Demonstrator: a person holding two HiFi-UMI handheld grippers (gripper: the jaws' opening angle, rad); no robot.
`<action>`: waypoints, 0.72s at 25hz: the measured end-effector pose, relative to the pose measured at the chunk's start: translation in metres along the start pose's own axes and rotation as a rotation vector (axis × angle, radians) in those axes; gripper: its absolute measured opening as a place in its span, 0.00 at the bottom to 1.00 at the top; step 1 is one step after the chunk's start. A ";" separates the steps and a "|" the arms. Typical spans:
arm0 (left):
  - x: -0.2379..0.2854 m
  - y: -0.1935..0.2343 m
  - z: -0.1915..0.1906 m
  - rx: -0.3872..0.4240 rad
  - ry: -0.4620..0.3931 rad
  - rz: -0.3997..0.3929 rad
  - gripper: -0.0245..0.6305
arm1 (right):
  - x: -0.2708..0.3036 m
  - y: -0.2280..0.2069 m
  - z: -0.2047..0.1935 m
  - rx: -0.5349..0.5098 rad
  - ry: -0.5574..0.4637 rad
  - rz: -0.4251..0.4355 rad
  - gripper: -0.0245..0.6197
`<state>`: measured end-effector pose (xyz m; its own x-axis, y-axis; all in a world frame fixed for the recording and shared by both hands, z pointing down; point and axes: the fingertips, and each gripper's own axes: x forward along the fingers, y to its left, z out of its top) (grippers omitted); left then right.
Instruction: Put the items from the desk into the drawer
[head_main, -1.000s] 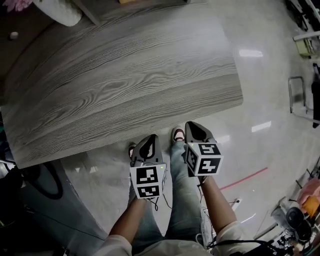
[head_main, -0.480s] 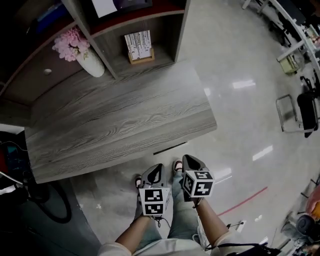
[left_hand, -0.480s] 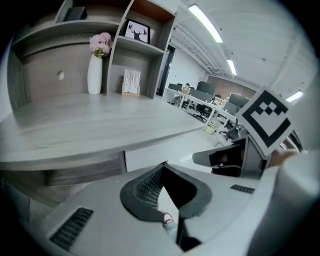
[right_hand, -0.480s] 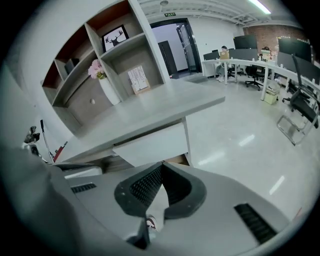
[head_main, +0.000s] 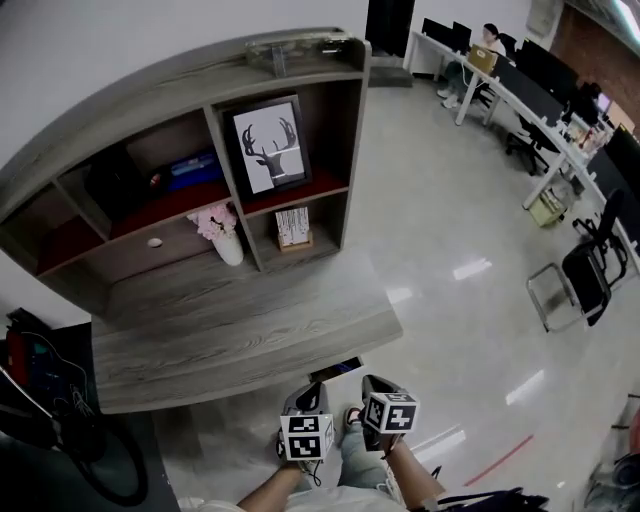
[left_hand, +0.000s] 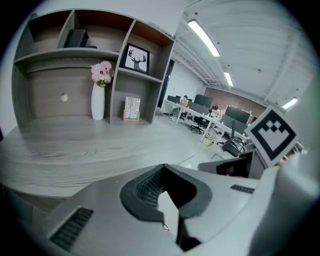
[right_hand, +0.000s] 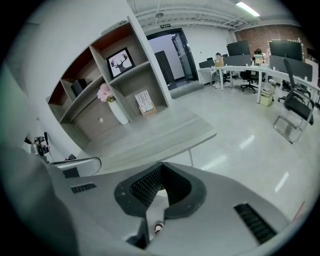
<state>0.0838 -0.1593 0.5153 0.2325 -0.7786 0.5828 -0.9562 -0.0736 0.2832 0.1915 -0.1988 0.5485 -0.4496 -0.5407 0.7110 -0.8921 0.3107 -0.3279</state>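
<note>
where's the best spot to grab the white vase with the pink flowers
Probably grip the white vase round its slim body, below the flowers, coming from the desk's open front. It stands upright with the shelf back behind it and a divider close on its right.

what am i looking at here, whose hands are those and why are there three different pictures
There is no robot here. A person holds a two-jaw hand tool in each hand: the left gripper and the right gripper. The checkered cubes are part of those tools. The wide picture comes from a camera on the person's head, looking down. The other two come from a camera riding on each gripper, looking along its jaws. Both pairs of jaws are together with nothing between them. In front stands a grey wooden desk with shelves at its back. A white vase of pink flowers stands on it, with what looks like a small card holder in the nook beside it. A framed deer picture sits one shelf up.
</note>
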 end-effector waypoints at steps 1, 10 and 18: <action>-0.007 -0.001 0.001 0.002 0.002 0.000 0.04 | -0.007 0.005 0.000 0.002 0.001 0.005 0.04; -0.045 -0.005 0.044 0.040 -0.071 -0.007 0.04 | -0.044 0.035 0.028 -0.042 -0.070 0.021 0.04; -0.059 0.012 0.075 0.010 -0.144 0.026 0.04 | -0.057 0.054 0.048 -0.105 -0.120 0.040 0.04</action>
<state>0.0456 -0.1609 0.4274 0.1807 -0.8614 0.4747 -0.9634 -0.0578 0.2618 0.1668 -0.1889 0.4598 -0.4919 -0.6137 0.6175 -0.8670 0.4102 -0.2830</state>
